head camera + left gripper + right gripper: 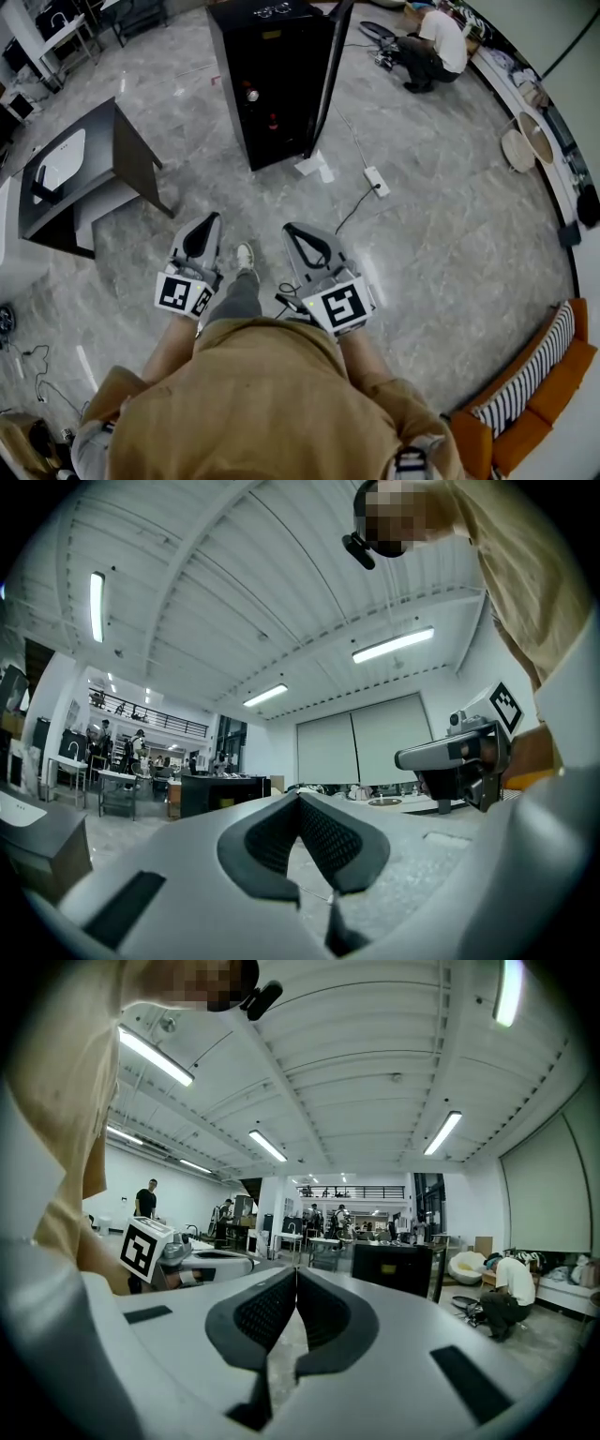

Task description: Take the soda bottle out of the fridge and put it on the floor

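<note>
The task has barely begun. The left gripper [212,221] and right gripper [291,231] are both closed on nothing, low in the head view and well apart from the black fridge [272,84] at the top centre, whose door [328,66] stands open. The soda bottle is presumably among the small reddish shapes inside, too small to tell. Only the head view shows that interior; the right gripper view shows just the fridge's dark outside [389,1269].

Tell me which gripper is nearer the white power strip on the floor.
Right. The right gripper is down-left of the white power strip in the head view; the left gripper lies farther left, beyond it.
</note>
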{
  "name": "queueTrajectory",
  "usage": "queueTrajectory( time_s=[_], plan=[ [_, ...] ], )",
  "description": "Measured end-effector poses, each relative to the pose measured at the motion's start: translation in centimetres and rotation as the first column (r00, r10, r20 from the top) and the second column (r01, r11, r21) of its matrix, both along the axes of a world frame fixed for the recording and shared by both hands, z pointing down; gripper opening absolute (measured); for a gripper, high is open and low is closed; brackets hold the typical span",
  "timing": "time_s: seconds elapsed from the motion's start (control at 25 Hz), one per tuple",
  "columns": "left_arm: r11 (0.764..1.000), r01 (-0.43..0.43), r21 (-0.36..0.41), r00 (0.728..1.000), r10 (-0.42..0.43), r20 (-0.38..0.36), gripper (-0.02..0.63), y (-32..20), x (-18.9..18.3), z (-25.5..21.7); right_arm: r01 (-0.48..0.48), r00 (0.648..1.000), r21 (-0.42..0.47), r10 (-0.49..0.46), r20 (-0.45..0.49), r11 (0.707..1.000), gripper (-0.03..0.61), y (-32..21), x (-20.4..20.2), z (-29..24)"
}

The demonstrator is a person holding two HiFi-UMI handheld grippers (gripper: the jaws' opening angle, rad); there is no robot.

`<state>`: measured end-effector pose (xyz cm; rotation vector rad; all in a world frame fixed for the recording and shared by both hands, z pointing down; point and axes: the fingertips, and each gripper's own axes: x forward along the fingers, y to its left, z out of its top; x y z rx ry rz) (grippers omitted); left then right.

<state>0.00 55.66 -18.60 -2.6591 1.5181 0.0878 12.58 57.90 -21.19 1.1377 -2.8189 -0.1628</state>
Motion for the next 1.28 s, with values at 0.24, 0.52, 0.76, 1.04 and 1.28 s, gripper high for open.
queueTrajectory(
  time_s=[0.24, 0.52, 0.76, 1.04, 1.28],
  plan=[
    [1.0, -0.008, -0.028, 1.0, 0.007, -0.023, 0.002, -8.4, -1.0, 1.9, 0.001, 1.0, -0.027, -0.002, -0.011, 1.0, -0.002, -7.9, -2.0, 1.7],
    [0.996, 0.01, -0.085, 1.0, -0.012, -0.028, 0.0, -22.6, -6.7, 3.8, -0.03, 0.999, -0.067, 0.031, 0.011, 0.997, 0.0, -22.9, -7.1, 2.8],
    [0.994, -0.031, -0.102, 0.999, 0.028, -0.027, 0.0, -35.7, -11.0, 3.7, -0.043, 0.999, -0.118, 0.042, -0.009, 0.992, -0.002, -35.7, -12.9, 3.4],
    [0.993, -0.088, -0.084, 0.996, 0.085, -0.035, 0.0, -44.7, -13.5, 2.9, -0.087, 0.996, -0.082, 0.088, 0.011, 0.993, 0.0, -44.9, -17.1, 2.3],
    [0.988, -0.141, -0.058, 0.985, 0.135, -0.104, 0.002, -47.5, -13.2, 0.9, -0.087, 0.996, -0.054, 0.087, -0.013, 0.995, -0.002, -48.2, -18.5, 1.3]
  ],
)
